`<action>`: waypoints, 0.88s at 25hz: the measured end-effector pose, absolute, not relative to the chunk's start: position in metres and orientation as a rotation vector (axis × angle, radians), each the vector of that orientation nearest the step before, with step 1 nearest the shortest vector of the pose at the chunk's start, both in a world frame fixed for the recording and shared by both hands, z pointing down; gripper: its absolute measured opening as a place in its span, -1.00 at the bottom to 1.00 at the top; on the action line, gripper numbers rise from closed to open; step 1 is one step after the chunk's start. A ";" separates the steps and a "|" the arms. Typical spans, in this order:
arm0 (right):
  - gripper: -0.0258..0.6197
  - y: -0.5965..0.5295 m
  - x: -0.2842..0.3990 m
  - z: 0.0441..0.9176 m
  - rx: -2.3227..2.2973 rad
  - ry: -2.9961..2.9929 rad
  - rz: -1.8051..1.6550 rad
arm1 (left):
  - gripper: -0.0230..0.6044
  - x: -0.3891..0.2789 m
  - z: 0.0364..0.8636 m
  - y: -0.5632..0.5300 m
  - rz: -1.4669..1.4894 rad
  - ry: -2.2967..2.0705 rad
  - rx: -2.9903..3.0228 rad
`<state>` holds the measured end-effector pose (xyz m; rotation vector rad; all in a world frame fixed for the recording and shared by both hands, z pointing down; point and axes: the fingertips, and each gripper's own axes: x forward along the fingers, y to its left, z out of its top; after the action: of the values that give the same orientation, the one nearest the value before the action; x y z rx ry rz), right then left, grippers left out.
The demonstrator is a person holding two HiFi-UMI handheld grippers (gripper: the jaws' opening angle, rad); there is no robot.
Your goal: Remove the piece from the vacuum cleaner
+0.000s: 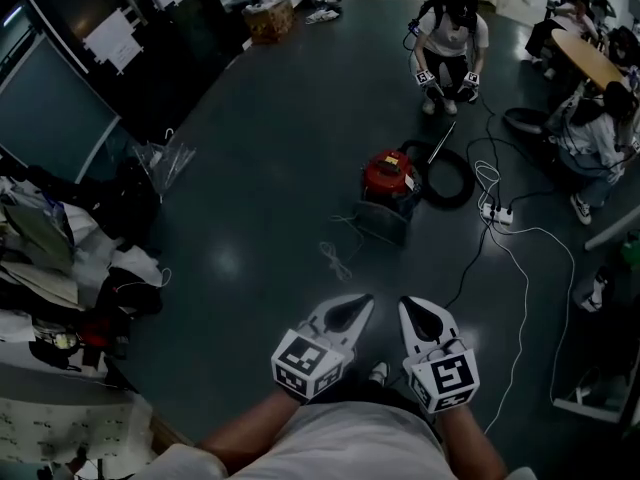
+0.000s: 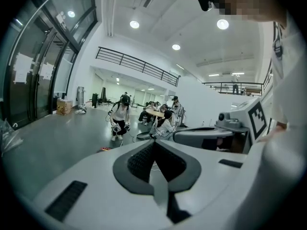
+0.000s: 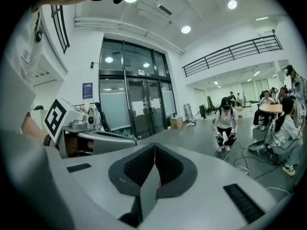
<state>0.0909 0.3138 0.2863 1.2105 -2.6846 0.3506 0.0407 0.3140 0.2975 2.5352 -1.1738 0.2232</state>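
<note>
**Fig. – Head view w/ both gripper views; task stage: pre-contact.**

The left tongs [image 1: 358,306] and right tongs [image 1: 410,310] are being held side by side at lower centre of the head view, close in front of the person's body. Each pair is being held pressed together. In each gripper view the ribbed pads are being shown meeting along one seam, w/ nothing pinched between them.

The vacuum cleaner [image 1: 390,178], a red-topped drum, is being shown standing on the dark floor [image 1: 270,168] just right of frame centre, well apart from both tongs. A black hose [image 1: 447,176] is being shown coiled at the drum's right, touching it. A thin pale rod [image 1: 443,142] is lying at the coil's upper edge. Which part is the piece to be removed, and whether the rod belongs to the machine, cannot be told at this range.

Progress, as judged: the task is not yet begun. No part of the machine is being touched, and nothing is being carried. Left to do: approach to the drum, spreading of the tongs, grip on the piece, pull-off.

Also in frame: a second person [image 1: 450,30] is crouching at upper right of centre, beyond the machine. A power strip [image 1: 497,213] and white cable [image 1: 520,268] are being shown at right.
</note>
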 end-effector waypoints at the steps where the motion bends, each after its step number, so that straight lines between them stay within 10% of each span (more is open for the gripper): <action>1: -0.87 0.309 0.093 0.289 1.214 -2.682 0.359 | -0.91 0.041 0.300 0.309 0.225 -1.177 2.526; 22: -0.87 0.043 0.041 0.385 1.221 -2.517 0.438 | -0.91 -0.010 0.404 0.031 0.395 -0.996 2.630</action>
<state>0.0414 0.0430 0.3849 1.2207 -2.5170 0.4380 -0.0104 0.0312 0.4045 2.6296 -0.9956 0.3945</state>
